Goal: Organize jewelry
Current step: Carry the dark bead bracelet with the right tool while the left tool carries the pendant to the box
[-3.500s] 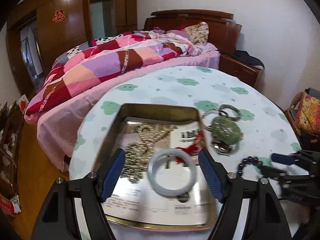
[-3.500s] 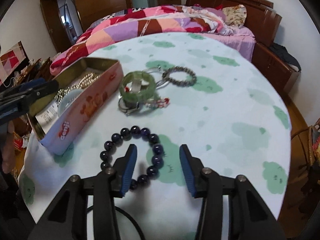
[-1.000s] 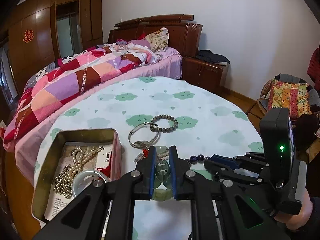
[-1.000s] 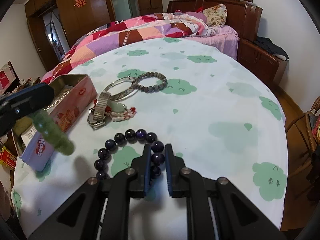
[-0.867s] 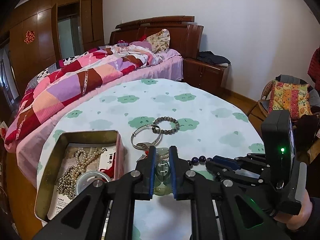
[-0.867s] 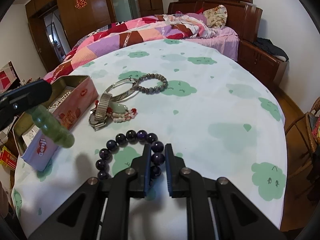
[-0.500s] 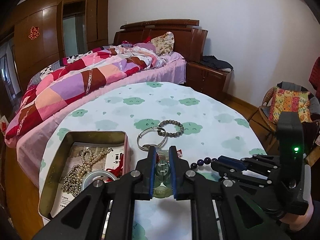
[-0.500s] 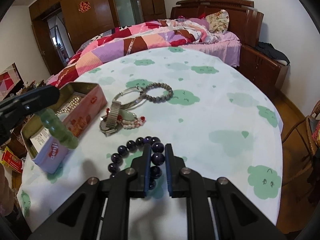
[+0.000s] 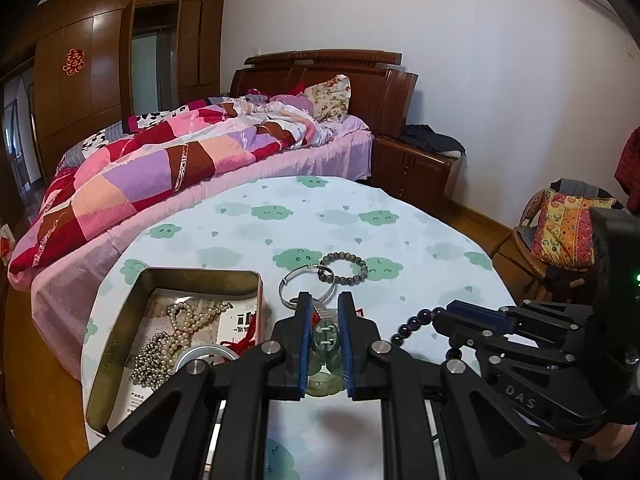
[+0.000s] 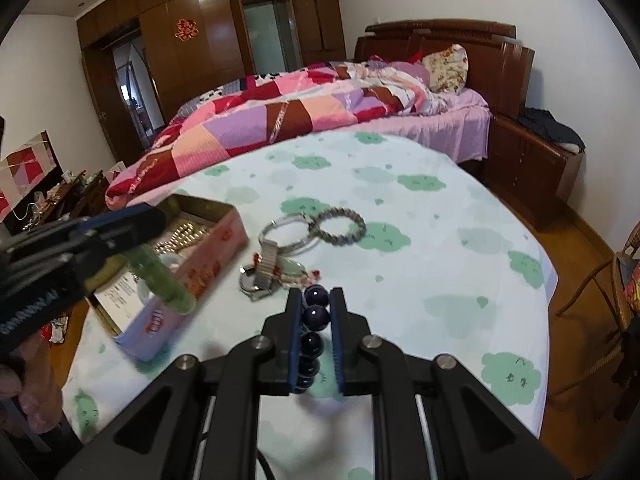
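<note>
Left gripper (image 9: 323, 330): jaws narrow, clamped on the green jade bangle (image 9: 325, 354), which hangs edge-on between the pads, clear of the tablecloth (image 9: 420, 240). In the right wrist view the same bangle (image 10: 162, 278) dangles over the near corner of the tin (image 10: 208, 256).

Right gripper (image 10: 314, 320): jaws narrow, pinching two or three beads of the dark purple bead bracelet (image 10: 312, 334); the rest of the loop trails below the pads, and from here you cannot tell whether its lowest beads are off the cloth.

Tin (image 9: 132, 300), open, on the table's left side: holds a pearl necklace (image 9: 172, 340), a pale bangle (image 9: 206, 354) and printed paper.

Loose on the cloth, between tin and right gripper: silver bangle (image 9: 306, 286), grey bead bracelet (image 9: 344, 268), a watch with metal band (image 10: 260, 270), a jade pendant with red beads (image 10: 292, 270).

Risks, as judged from this position:
- Your jade bangle is hard, smooth and held by a thin edge. A jolt or slack squeeze could let it slide out; a drop onto the tin's rim or the pale bangle could chip either.
- Your bead grip bears on round surfaces. Beads may roll out of the pads, or the elastic may strain if the loop snags the watch or pendant just beside it.
- Both grippers head for one small tin. Bring them in together and they may collide or shove the tin off the near table edge.
</note>
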Tool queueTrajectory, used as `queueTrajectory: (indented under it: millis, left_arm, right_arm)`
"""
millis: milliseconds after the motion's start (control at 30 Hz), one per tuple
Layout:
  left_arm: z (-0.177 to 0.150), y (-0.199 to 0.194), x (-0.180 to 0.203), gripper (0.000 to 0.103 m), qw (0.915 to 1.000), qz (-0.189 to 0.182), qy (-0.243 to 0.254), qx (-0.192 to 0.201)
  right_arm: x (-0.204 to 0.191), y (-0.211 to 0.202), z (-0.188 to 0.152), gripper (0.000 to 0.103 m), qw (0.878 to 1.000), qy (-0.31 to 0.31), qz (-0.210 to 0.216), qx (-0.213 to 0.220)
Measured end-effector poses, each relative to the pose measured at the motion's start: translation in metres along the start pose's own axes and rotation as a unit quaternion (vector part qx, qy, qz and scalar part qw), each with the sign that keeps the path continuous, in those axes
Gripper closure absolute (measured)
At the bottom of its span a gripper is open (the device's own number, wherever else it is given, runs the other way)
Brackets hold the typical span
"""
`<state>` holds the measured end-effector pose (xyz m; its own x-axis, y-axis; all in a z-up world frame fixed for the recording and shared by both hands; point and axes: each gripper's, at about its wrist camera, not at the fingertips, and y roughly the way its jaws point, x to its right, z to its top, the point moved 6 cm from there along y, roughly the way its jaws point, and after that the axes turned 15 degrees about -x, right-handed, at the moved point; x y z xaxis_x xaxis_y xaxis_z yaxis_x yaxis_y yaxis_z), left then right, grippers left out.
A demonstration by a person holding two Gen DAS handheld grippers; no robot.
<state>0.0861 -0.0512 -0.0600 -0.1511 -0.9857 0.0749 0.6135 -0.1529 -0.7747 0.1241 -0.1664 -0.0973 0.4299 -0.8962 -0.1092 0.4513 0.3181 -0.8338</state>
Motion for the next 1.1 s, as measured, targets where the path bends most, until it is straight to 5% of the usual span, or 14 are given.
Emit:
queueTrajectory:
  millis: [1100]
  left_arm:
    - [0.011,-0.041,-0.065,0.091,0.9977,0.014,-0.056,0.033]
  right_arm:
    - [-0.078,-0.034,0.065,0.087,0.994,-0.092,0.013,0.051]
